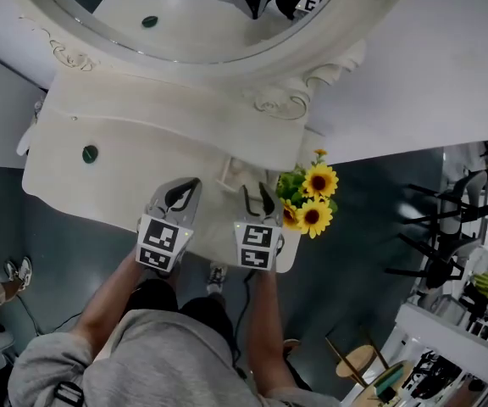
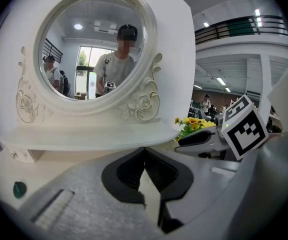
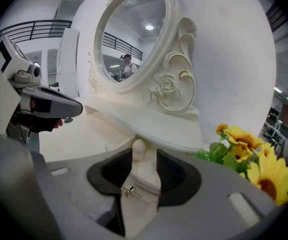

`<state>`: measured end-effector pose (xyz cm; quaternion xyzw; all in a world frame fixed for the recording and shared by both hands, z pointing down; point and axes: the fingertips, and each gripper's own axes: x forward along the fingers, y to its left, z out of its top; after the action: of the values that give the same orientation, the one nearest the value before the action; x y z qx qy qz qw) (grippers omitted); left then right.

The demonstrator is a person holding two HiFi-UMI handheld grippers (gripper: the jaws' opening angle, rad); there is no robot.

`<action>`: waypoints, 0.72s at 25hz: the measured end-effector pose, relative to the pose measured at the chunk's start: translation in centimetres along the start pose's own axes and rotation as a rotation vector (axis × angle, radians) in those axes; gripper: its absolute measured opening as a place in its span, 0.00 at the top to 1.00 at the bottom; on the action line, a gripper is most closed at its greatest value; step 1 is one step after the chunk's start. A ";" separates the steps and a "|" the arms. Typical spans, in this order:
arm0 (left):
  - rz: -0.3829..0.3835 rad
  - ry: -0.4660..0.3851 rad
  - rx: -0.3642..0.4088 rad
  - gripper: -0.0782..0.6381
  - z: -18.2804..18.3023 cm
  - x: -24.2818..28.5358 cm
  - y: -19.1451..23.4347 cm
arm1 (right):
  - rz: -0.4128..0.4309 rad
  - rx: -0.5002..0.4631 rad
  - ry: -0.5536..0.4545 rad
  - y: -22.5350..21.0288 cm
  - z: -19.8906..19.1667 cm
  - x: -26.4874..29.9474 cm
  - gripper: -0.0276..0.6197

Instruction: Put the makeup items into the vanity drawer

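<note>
Holds the right tool released at the near edge of the white vanity desk, jaws spread to either side of a small metal knob on a white front, with the knob just beside the left pad and a rounded white finial beyond the tips. Holds the left tool clenched on nothing just to the left, tips together above the desk top. Shows a small dark green round item lying on the desk well to the left, apart from both tools, and sunflowers at the right end.
</note>
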<state>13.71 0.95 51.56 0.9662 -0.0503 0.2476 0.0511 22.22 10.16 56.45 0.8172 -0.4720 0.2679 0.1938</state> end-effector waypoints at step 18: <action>0.162 -0.163 0.016 0.88 5.6 -9.1 -0.3 | 0.090 -0.045 -0.241 4.0 7.7 -8.9 0.75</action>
<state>8.46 1.24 42.30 0.9762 -0.1302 0.1721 0.0192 17.07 9.81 45.20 0.8168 -0.5340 0.1658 0.1417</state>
